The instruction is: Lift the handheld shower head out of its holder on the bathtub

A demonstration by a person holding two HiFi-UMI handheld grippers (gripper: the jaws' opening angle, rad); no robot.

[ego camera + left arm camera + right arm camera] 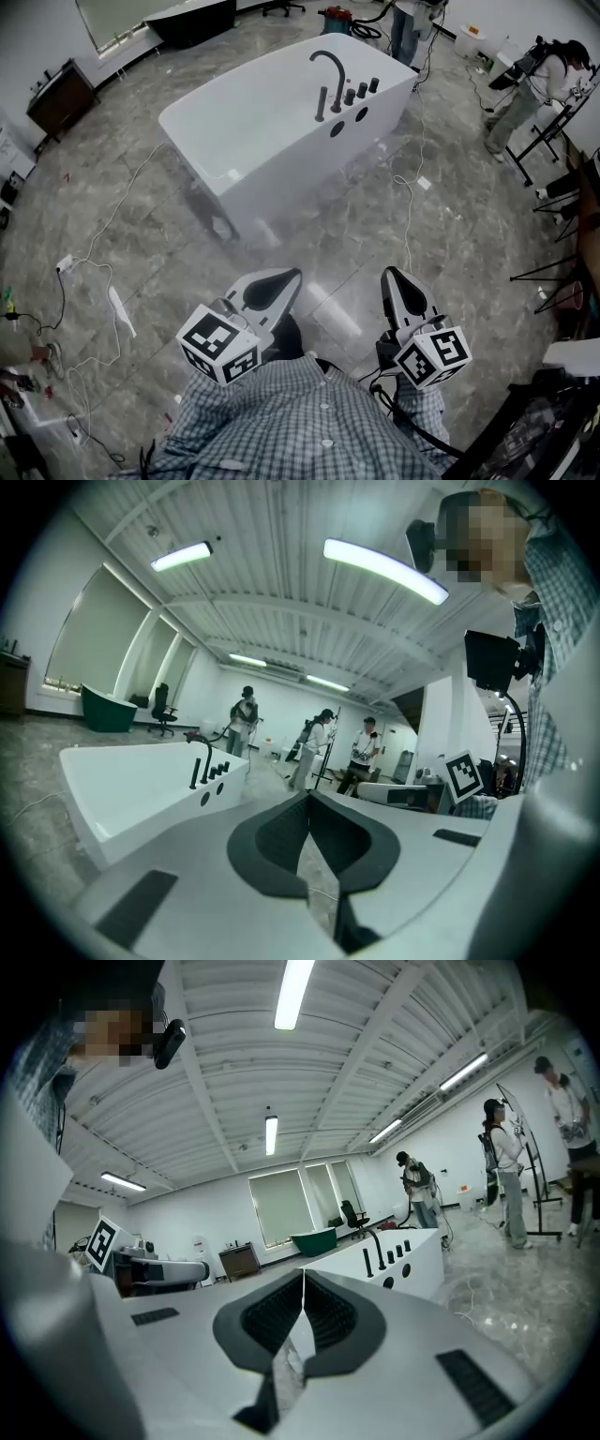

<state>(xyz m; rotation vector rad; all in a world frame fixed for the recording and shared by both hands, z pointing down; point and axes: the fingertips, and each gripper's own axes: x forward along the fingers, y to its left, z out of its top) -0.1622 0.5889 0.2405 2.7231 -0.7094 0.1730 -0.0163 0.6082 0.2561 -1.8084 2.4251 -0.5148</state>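
Observation:
A white freestanding bathtub [234, 141] stands on the marble floor ahead of me. Black fittings sit on its far rim: a curved spout [328, 67], a slim upright rod [322, 103] that looks like the handheld shower head in its holder, and three knobs [362, 90]. The rod also shows in the left gripper view [195, 772] and the right gripper view [367, 1262]. My left gripper [296, 274] and right gripper [386, 273] are close to my body, well short of the tub. Both are shut and empty, the jaws meeting at their tips [307, 797] [303, 1271].
White cables [409, 187] trail over the floor left and right of the tub. A person [534, 89] stands at the right by black stands [553, 141], and another stands behind the tub. A dark cabinet [61, 98] is at the left wall. A dark green tub [192, 21] stands at the back.

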